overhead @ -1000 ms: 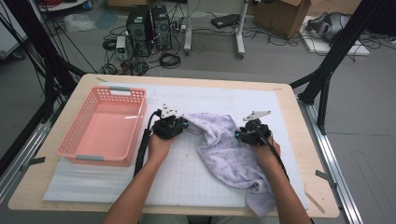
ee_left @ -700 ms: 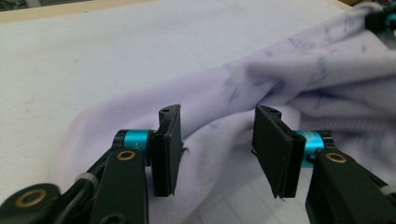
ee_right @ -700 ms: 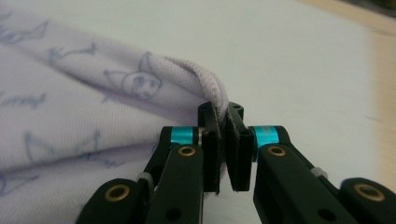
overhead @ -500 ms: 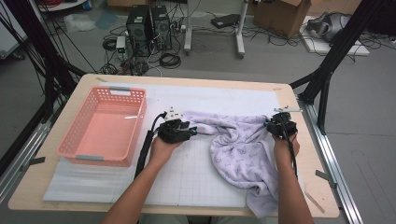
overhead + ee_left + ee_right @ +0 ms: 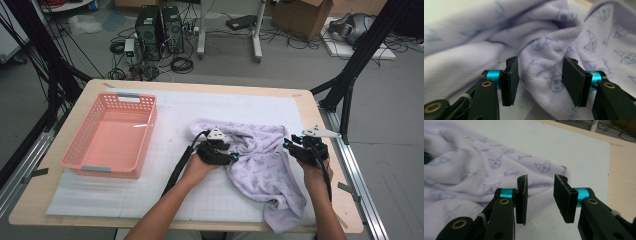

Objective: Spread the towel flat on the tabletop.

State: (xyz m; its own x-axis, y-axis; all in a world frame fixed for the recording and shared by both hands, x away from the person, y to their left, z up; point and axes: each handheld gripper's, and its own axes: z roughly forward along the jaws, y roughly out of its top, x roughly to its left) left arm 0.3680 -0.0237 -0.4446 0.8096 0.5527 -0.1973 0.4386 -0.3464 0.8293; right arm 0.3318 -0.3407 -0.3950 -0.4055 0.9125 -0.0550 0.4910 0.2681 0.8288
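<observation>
A lilac towel (image 5: 260, 165) printed with small cat faces lies rumpled on the white mat, one corner hanging over the table's near edge. My left gripper (image 5: 234, 158) lies at the towel's left side, pointing right. Its jaws have just been opening, and a loose fold of the towel (image 5: 541, 62) stands between the pads, unpressed (image 5: 540, 82). My right gripper (image 5: 290, 147) is at the towel's right edge. Its jaws have also just been opening, and they stand apart (image 5: 540, 200) over the towel's hem (image 5: 544, 187) without gripping it.
A pink plastic basket (image 5: 80, 150) with nothing in it stands on the left of the mat (image 5: 240, 107). The wooden table edge (image 5: 325, 150) runs close to the right of my right gripper. Black frame legs and cables lie on the floor beyond.
Both hands shifted rightward and a little nearer. The towel, bunched before, now lies stretched wider to the right. Both grippers' jaws, shut on the cloth earlier, now stand apart.
</observation>
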